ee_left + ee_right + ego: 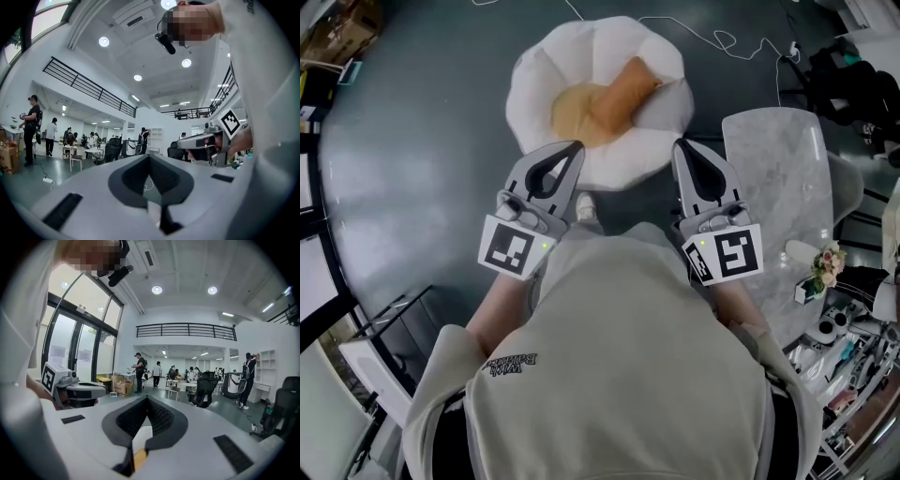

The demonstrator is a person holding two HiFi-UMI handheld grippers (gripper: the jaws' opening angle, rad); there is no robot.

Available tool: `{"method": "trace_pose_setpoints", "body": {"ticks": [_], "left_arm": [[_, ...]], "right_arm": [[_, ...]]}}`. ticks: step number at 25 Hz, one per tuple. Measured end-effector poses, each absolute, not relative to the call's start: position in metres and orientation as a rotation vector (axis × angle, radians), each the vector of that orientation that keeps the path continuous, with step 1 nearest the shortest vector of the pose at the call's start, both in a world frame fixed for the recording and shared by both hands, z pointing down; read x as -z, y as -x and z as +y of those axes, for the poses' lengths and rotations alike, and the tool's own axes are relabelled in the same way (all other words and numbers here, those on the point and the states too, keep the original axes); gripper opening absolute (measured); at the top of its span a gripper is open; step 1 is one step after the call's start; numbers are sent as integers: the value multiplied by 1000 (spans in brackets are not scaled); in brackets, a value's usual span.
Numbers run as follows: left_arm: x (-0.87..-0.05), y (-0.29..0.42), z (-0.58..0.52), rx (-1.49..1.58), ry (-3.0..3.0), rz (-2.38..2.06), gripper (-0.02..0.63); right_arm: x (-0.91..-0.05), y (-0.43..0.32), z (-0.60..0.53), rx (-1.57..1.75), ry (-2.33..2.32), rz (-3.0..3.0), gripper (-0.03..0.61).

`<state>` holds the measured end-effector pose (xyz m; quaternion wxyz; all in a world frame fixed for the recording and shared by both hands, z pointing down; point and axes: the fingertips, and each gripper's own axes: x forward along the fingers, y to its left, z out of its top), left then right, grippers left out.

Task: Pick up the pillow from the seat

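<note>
An orange-brown pillow [623, 92] lies tilted on a round, white, puffy seat [534, 80] with a tan middle, on the dark floor in front of me. My left gripper [574, 148] and right gripper [682, 146] are held side by side near the seat's near edge, apart from the pillow. Both are shut with nothing between their jaws. The left gripper view shows its tips [149, 156] meeting and the other gripper to the right. The right gripper view shows its tips [147, 399] together as well. Both of those views look out into a hall, not at the seat.
A marble-topped table [773, 159] stands right of the seat, with a small vase of flowers [825, 267] at its near end. A white cable [722, 39] trails on the floor behind the seat. Racks line the left side. People and chairs [206, 387] stand far off.
</note>
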<state>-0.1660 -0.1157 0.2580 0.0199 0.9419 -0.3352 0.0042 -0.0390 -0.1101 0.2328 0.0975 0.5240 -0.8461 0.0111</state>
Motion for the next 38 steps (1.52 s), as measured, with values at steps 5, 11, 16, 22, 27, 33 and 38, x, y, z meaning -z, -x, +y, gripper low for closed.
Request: {"method": "trace_pose_setpoints", "body": {"ticks": [5, 11, 16, 22, 27, 33, 38], "left_arm": [[-256, 166, -123, -9, -2930, -1045, 9], [-259, 158, -128, -6, -2899, -1076, 9], [-260, 144, -140, -33, -2877, -1172, 9], [-251, 110, -158, -65, -2879, -1278, 9], [-256, 74, -179, -107, -2905, -1240, 9], [-268, 41, -226, -87, -2906, -1199, 9], [-286, 30, -267, -20, -2885, -1197, 9]], "right_arm": [[-230, 46, -122, -30, -1524, -2531, 9], [-234, 38, -136, -30, -1494, -2551, 9], [-238, 18, -150, -6, -1463, -2590, 9], [-243, -22, -169, -26, -1465, -2620, 10], [-257, -55, -197, -142, -1523, -2632, 11], [-286, -82, -247, -195, -1593, -2602, 11], [-313, -102, -297, -274, -1665, -2561, 92]]}}
